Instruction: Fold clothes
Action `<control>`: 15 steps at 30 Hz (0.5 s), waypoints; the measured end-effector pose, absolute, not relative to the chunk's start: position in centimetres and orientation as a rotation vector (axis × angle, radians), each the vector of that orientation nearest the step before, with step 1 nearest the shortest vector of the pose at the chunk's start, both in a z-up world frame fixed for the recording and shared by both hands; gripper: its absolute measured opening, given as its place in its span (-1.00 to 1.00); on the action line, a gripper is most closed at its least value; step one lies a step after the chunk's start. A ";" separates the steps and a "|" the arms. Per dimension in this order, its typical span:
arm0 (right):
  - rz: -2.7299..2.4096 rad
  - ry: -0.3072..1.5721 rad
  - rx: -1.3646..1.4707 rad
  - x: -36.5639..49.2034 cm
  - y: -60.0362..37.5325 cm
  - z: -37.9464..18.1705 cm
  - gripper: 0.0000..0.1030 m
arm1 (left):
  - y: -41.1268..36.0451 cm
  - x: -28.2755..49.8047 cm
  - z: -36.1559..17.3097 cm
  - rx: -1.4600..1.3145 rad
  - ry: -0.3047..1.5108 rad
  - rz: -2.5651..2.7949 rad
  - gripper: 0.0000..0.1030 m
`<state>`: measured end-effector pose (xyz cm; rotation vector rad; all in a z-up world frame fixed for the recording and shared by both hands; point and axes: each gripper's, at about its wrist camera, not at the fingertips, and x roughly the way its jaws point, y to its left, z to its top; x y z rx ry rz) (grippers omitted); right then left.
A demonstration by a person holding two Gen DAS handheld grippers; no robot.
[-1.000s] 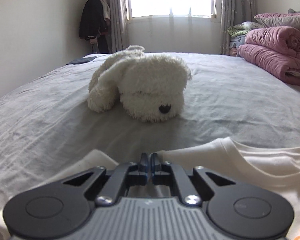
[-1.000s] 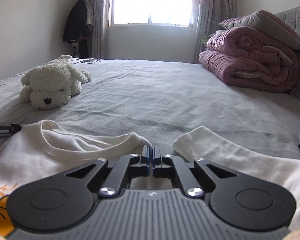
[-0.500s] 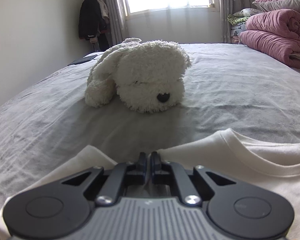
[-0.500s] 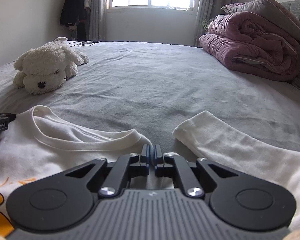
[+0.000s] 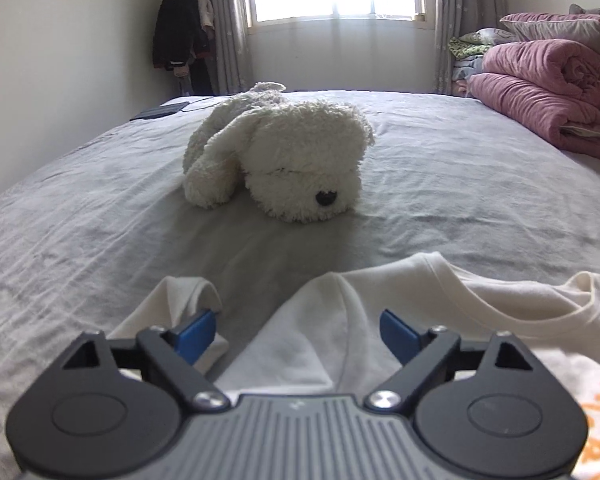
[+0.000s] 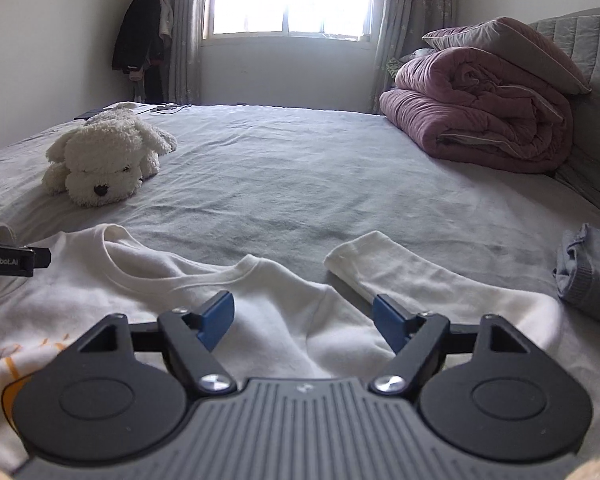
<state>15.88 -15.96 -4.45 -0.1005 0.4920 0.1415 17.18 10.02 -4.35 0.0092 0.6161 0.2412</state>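
Note:
A cream long-sleeved shirt with an orange print lies flat on the grey bed, collar toward the window. My left gripper hovers over its left shoulder, jaws opening wide, blue pads clear of the cloth; a short folded sleeve end lies by the left pad. Over the other shoulder my right gripper is opening too, and nothing is pinched. The right sleeve stretches out to the right. In the right wrist view the left gripper's fingertip shows at the left edge.
A white plush dog lies on the grey sheet beyond the shirt. A rolled pink quilt and a pillow are stacked at the right by the headboard. A folded grey garment sits at the right edge.
Both grippers were shut on the shirt's shoulders; both have now opened wide and let the cloth go. Both drew back and rose a little from the shirt.

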 end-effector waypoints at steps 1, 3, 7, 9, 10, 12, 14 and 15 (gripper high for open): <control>0.131 0.491 -0.103 15.3 -16.2 -4.4 0.55 | 9.8 16.6 -4.2 0.015 0.618 0.227 0.79; 0.112 0.491 -0.085 14.1 -17.1 -4.2 0.55 | 9.5 15.2 -4.0 0.027 0.619 0.198 0.84; 0.090 0.490 -0.009 11.8 -18.9 -3.4 0.57 | 8.7 12.6 -3.4 0.041 0.608 0.160 0.91; 0.077 0.483 0.024 10.4 -19.8 -3.1 0.64 | 8.3 11.3 -3.2 0.064 0.603 0.137 0.93; 0.070 0.483 0.037 9.8 -20.2 -3.0 0.65 | 8.1 10.7 -3.1 0.072 0.601 0.130 0.93; 0.069 0.492 0.055 8.7 -20.8 -2.8 0.65 | 7.9 9.6 -2.9 0.077 0.601 0.117 0.94; 0.071 0.507 0.069 7.6 -21.3 -2.6 0.65 | 7.9 8.6 -2.8 0.049 0.617 0.099 0.94; 0.071 0.515 0.076 7.0 -21.5 -2.5 0.65 | 7.9 8.0 -2.7 0.030 0.624 0.091 0.94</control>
